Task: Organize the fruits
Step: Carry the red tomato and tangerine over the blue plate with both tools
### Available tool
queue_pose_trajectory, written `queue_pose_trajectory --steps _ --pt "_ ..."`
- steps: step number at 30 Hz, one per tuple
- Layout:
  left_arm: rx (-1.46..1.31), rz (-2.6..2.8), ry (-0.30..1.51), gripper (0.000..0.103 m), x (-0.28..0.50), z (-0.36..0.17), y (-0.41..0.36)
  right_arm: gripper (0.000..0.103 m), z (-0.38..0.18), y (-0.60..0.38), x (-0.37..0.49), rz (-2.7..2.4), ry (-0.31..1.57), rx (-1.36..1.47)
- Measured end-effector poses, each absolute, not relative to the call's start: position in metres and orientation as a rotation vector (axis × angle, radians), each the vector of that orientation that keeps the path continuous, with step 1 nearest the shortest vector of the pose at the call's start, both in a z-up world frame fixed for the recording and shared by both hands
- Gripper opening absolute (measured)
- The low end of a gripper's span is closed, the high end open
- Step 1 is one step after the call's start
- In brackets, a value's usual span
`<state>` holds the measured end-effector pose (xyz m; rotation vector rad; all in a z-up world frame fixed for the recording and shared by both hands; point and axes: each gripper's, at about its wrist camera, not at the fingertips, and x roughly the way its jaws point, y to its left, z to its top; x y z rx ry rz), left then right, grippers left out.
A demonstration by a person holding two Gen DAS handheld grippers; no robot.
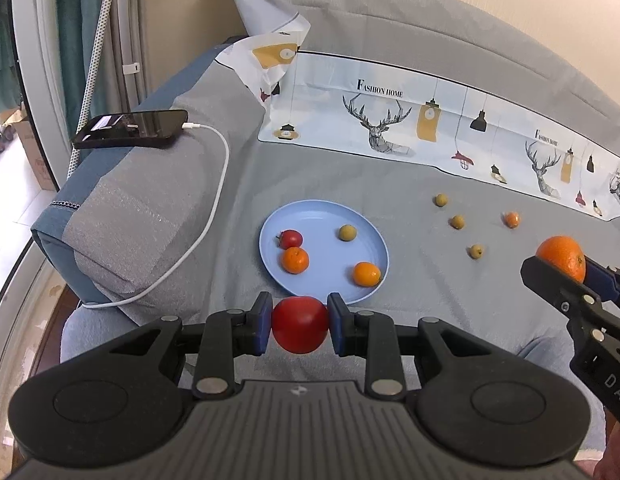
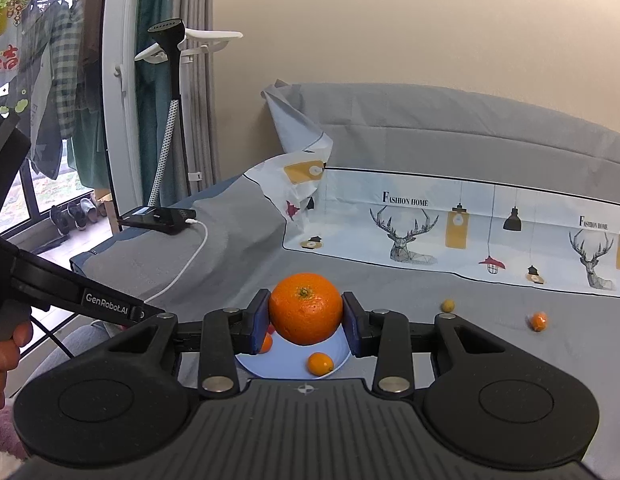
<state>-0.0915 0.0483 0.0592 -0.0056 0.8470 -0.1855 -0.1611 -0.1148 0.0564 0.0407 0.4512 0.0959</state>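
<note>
Here the work surface is a grey sheet (image 1: 349, 184) spread over a bed or couch, filling the middle of both views. Along its upper right runs a pale printed cloth (image 1: 389, 120) with deer, lamps and the words "Fashion Home". On the raised grey-and-blue cushion (image 1: 122, 216) at the left of the left wrist view lies a black phone (image 1: 130, 130), with a white cable (image 1: 214, 184) plugged into it and trailing down. Behind, at the upper left, are green curtains (image 2: 158, 112), a garment steamer (image 2: 170, 40) and a beige wall (image 2: 389, 32).

The left gripper (image 1: 300, 324) is closed on a red tomato (image 1: 300, 325), at the near rim of a blue plate (image 1: 310, 216). The plate holds a small red fruit (image 1: 290, 239), two small oranges (image 1: 295, 260) and a green fruit (image 1: 347, 233). Right of the plate, three more green fruits (image 1: 457, 222) and a tiny orange (image 1: 511, 219) lie on the sheet.

The right gripper (image 2: 306, 316) is clamped on a large orange (image 2: 306, 308), above the plate in its own view.
</note>
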Motion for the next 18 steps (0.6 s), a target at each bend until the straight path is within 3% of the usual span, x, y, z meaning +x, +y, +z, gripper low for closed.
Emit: queue_pose_trajectory --steps 18 --pt "-0.008 -0.19 0.85 0.033 -0.0896 0.0559 0.0479 0.04 0.0529 -0.116 -0.1557 0.101 0.473 0.043"
